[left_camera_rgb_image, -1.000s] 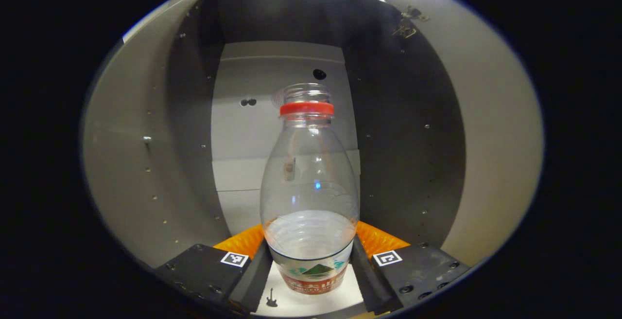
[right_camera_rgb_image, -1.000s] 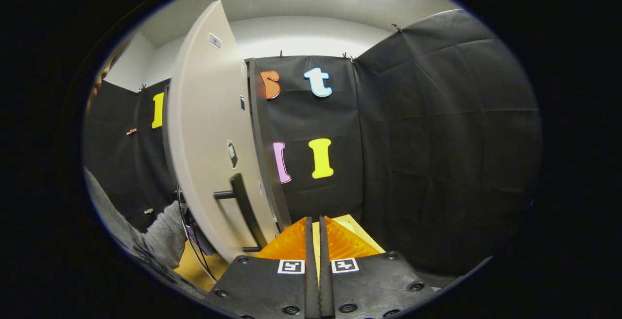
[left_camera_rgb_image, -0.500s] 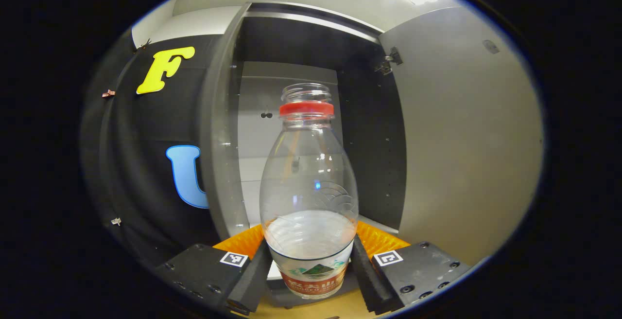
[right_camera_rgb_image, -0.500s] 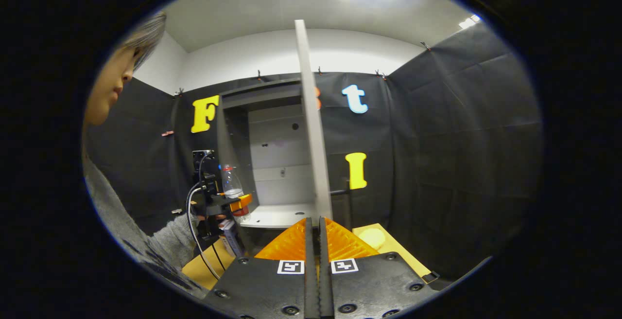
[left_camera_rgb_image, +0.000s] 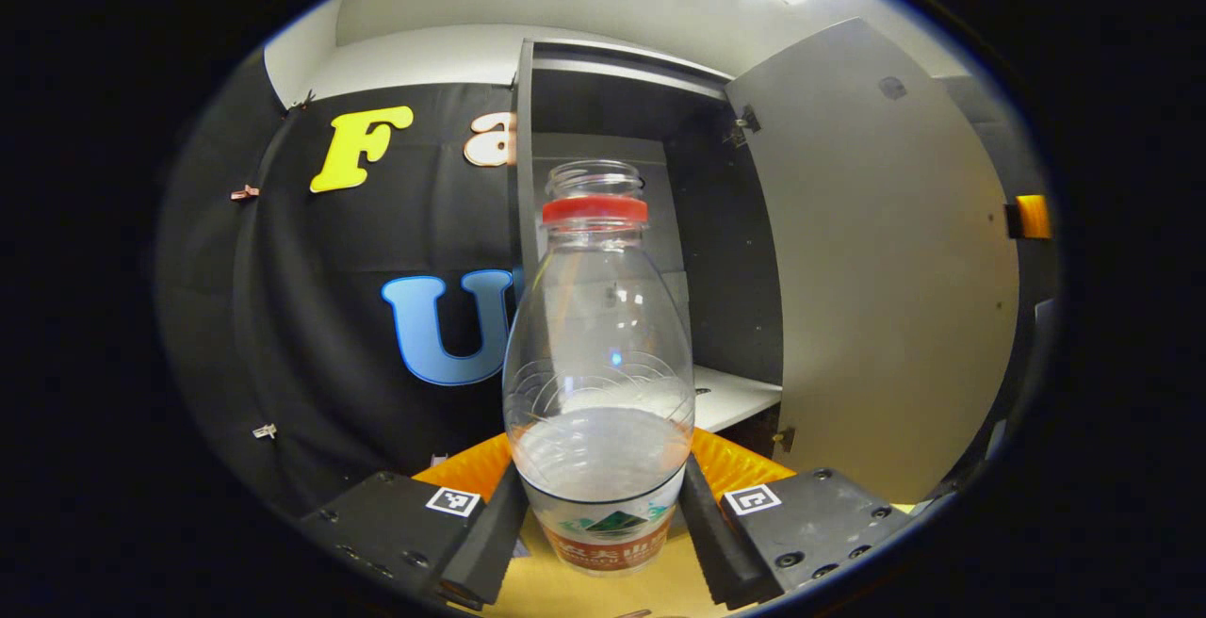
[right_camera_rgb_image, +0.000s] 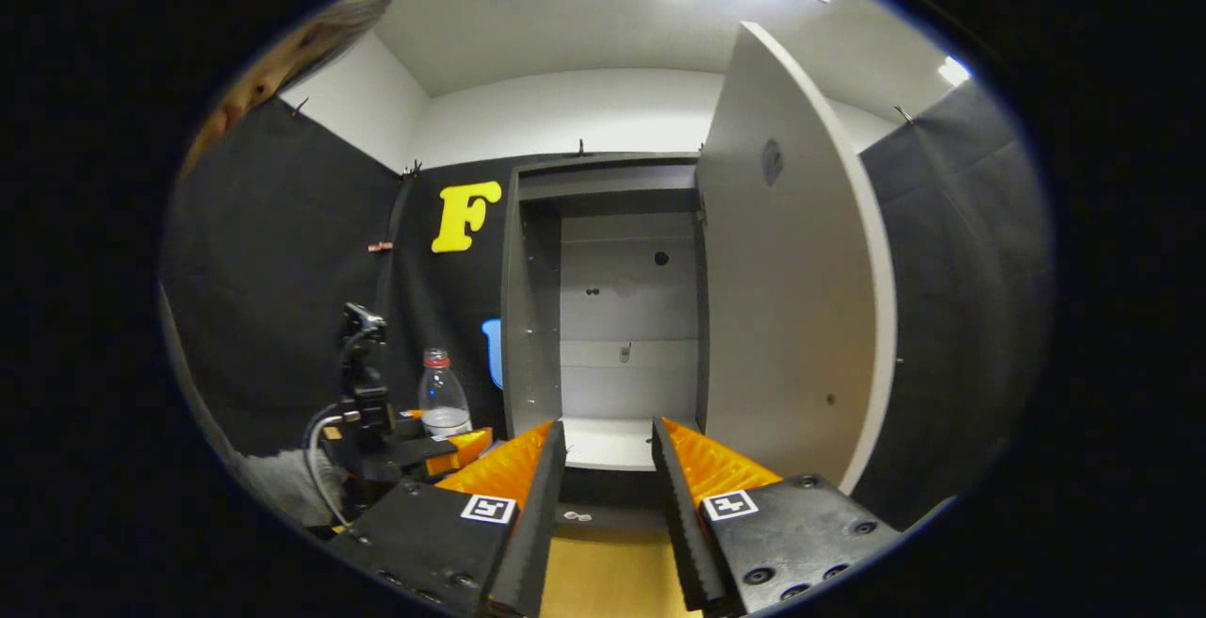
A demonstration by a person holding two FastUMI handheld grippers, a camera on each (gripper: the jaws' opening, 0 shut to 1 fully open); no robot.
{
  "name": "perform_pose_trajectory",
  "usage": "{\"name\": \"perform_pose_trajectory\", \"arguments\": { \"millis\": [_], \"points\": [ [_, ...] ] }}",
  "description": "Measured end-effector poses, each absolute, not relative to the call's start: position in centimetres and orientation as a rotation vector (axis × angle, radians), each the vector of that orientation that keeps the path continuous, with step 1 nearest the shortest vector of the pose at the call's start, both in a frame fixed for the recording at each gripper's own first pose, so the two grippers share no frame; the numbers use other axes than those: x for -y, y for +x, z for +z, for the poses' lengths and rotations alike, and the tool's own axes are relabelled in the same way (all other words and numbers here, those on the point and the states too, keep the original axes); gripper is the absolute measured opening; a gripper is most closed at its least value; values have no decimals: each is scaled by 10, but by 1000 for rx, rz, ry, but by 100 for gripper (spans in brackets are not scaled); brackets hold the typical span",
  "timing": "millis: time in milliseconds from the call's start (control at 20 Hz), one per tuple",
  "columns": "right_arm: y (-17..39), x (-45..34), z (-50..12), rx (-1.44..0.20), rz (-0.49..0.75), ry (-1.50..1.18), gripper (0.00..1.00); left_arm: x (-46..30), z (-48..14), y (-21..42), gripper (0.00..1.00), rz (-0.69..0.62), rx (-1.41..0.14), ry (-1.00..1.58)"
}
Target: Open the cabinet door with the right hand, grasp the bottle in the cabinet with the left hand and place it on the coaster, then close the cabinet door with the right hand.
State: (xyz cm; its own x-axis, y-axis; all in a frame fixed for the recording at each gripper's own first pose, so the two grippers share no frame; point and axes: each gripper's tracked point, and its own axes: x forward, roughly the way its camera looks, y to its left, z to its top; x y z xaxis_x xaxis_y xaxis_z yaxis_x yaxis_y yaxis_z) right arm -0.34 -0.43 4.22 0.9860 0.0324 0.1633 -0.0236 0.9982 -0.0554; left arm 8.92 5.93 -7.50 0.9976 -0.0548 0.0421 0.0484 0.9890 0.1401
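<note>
A clear plastic bottle [left_camera_rgb_image: 598, 364] with a red neck ring, no cap and a little water stands upright between my left gripper's [left_camera_rgb_image: 600, 514] fingers, which are shut on its lower body. It is held outside the grey cabinet [left_camera_rgb_image: 716, 251], above the yellow tabletop [left_camera_rgb_image: 603, 590]. The cabinet door [left_camera_rgb_image: 895, 269] stands open to the right. In the right gripper view, my right gripper [right_camera_rgb_image: 608, 496] is open with nothing between its fingers and faces the cabinet [right_camera_rgb_image: 622, 317] and its open door [right_camera_rgb_image: 791, 298]. The bottle [right_camera_rgb_image: 443, 401] and left gripper [right_camera_rgb_image: 424, 453] show at the left there.
The cabinet's white shelf [right_camera_rgb_image: 608, 444] is bare. A person's grey sleeve [right_camera_rgb_image: 278, 496] and a cable sit at the left behind the left gripper. Yellow tabletop [right_camera_rgb_image: 608, 571] lies under my right gripper. Black cloth walls close in the booth.
My left gripper has drawn the bottle out of the cabinet and to its left. My right gripper has opened and turned from the door's edge to face the cabinet's inside.
</note>
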Motion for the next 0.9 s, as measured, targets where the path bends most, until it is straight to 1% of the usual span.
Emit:
{"name": "perform_pose_trajectory", "arguments": {
  "millis": [150,300,350,450,600,700,900],
  "points": [
    [30,-17,35,189,40,-61,98,-61,-107,62,79,-5,61,105],
    [63,-29,20,194,55,-43,97,-63,-155,45,78,70,34,90],
    [72,-29,15,197,52,-54,96,-66,-174,40,79,105,25,70],
    [88,-36,4,201,60,-85,96,-68,-213,34,78,155,16,13],
    [108,-42,-21,181,68,-105,96,-65,-275,30,80,208,-51,-15],
    [115,-45,-39,158,74,-119,96,-64,-299,29,80,227,-57,4],
    [122,-46,-73,113,77,-123,97,-50,-345,33,80,189,-73,-30]
  ]
}}
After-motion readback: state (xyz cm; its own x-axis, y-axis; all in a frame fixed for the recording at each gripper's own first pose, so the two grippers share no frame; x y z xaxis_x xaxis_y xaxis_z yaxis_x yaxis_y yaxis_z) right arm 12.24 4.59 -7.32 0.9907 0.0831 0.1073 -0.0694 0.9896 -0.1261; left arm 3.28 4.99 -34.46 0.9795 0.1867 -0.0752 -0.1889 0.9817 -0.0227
